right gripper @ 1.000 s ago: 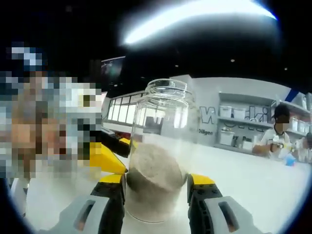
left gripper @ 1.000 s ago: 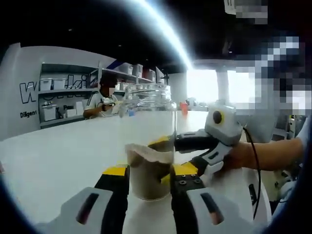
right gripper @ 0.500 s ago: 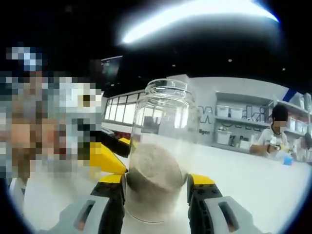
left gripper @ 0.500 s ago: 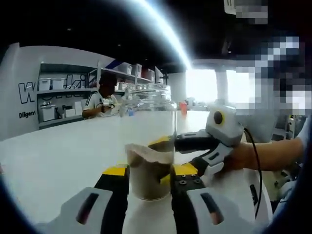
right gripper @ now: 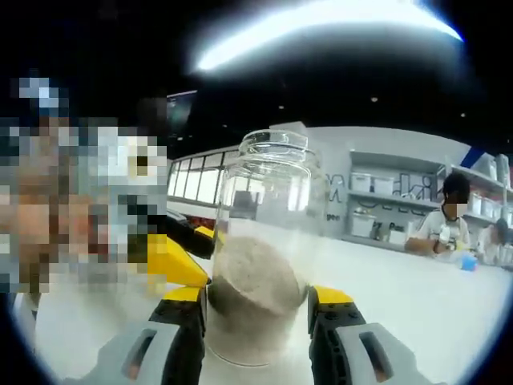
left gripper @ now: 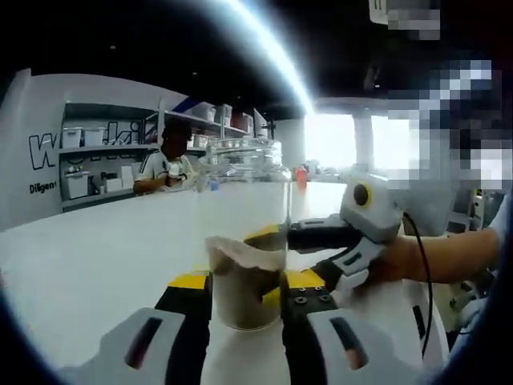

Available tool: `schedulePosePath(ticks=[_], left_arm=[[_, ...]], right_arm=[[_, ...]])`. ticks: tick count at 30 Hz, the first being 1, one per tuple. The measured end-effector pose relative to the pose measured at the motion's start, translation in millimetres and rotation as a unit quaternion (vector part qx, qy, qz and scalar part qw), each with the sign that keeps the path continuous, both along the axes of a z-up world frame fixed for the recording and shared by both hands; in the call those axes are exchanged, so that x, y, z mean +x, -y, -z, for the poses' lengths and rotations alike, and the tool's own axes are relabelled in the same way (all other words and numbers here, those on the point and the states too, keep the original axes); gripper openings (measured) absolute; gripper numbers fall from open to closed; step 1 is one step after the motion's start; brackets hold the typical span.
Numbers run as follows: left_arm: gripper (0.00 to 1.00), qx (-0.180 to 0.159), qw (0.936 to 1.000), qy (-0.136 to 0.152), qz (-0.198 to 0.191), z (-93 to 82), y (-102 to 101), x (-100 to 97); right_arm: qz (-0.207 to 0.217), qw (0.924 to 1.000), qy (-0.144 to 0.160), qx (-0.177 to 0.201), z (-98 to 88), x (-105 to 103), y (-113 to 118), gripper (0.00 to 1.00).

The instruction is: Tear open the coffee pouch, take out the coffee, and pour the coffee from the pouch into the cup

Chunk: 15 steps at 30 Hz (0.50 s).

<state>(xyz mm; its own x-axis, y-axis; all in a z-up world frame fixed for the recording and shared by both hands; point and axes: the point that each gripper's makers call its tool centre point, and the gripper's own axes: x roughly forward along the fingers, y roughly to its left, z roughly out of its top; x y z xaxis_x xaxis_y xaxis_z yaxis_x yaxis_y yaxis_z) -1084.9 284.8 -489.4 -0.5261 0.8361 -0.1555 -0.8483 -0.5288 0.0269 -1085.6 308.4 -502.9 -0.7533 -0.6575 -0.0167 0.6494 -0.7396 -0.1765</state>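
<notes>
This looks like a lab or open workspace. A broad white worktable (left gripper: 104,249) runs toward grey wall shelving (left gripper: 96,140) stacked with white storage boxes (left gripper: 76,138), under large dark lettering on the pale wall (right gripper: 341,188). A seated person (right gripper: 445,220) works at the far end, and tall bright windows (left gripper: 333,140) line one side.

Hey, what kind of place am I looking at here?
Probably an open workshop or lab: wall shelves stacked with white bins, a long white table, and a person working at its far end.
</notes>
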Motion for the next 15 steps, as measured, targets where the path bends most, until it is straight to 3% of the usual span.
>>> schedulePosePath(ticks=[15], left_arm=[[0.35, 0.004, 0.9999, -0.007, -0.009, -1.5, -9.7, -5.5]], right_arm=[[0.027, 0.9996, 0.001, -0.001, 0.5, -7.5, -9.6, 0.51]])
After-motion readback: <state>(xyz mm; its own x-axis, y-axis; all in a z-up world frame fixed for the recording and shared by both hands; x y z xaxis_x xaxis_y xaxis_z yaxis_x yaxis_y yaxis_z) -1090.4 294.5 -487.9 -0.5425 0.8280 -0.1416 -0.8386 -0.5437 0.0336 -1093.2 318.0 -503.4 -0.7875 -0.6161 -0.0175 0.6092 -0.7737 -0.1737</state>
